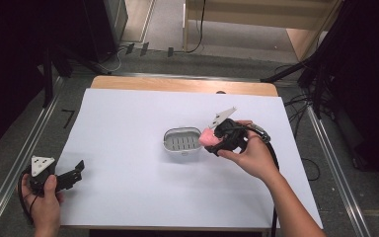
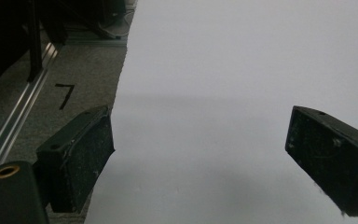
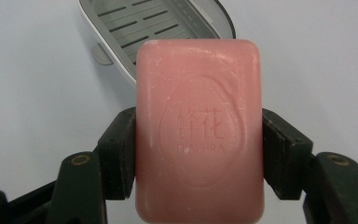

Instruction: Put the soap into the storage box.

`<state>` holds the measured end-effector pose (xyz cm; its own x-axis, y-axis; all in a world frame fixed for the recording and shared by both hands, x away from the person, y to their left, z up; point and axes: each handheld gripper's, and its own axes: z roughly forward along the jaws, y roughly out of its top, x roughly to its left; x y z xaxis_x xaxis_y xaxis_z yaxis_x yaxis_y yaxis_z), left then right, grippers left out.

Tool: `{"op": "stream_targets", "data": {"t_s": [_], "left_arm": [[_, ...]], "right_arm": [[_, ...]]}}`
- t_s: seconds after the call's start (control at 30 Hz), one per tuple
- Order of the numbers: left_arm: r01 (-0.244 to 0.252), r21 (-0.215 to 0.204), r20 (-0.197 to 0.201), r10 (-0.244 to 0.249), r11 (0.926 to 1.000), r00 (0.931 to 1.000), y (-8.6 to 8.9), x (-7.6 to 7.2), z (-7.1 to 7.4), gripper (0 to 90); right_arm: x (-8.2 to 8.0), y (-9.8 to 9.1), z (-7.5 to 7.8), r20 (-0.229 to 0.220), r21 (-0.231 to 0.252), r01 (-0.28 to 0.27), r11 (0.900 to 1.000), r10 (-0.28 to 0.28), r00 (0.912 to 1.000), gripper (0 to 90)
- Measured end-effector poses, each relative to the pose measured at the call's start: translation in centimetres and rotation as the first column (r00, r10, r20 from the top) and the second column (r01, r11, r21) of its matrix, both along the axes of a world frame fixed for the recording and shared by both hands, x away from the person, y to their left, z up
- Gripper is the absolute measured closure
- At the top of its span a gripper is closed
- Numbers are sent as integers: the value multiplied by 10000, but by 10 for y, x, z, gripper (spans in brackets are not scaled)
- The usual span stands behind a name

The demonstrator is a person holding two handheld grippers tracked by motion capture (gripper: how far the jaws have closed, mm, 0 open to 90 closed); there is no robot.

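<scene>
From above, my right gripper holds the pink soap bar at the right rim of the grey soap dish, mid-table; a release here could tip the bar off the rim. My left gripper, near left, stands wide and empty. Up close, the jaws pinch the bar's long sides; slick soap could slip.

one pink soap bar, one grey soap dish, two hand-held grippers, one white table
</scene>
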<state>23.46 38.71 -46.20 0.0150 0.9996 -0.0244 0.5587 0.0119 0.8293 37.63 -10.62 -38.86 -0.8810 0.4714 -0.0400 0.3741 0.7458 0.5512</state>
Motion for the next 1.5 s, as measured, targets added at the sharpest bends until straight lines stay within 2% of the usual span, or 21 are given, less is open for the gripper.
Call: {"op": "stream_targets", "data": {"t_s": [0.3,0.67,1.13,1.3,1.43,1.5], "left_arm": [[8,13,3,-8,10000,10000,0,0,0,81],[-4,5,-8,4,10000,10000,0,0,0,82],[18,-33,-28,-18,10000,10000,0,0,0,81],[20,-33,-23,-20,10000,10000,0,1,0,81],[23,-57,-18,-23,10000,10000,0,1,0,82],[26,-60,-19,-26,10000,10000,0,1,0,82]], "right_arm": [[3,11,2,140,-37,-600,9982,601,9981,387],[10,21,3,107,46,-1027,9947,1027,9947,388],[19,46,1,329,-111,-1859,9825,1861,9820,387],[22,53,0,289,-138,-1959,9805,1962,9801,387],[25,57,-1,257,-75,-2151,9766,2152,9762,387],[26,60,-2,299,-117,-2345,9721,2347,9716,387]]}}
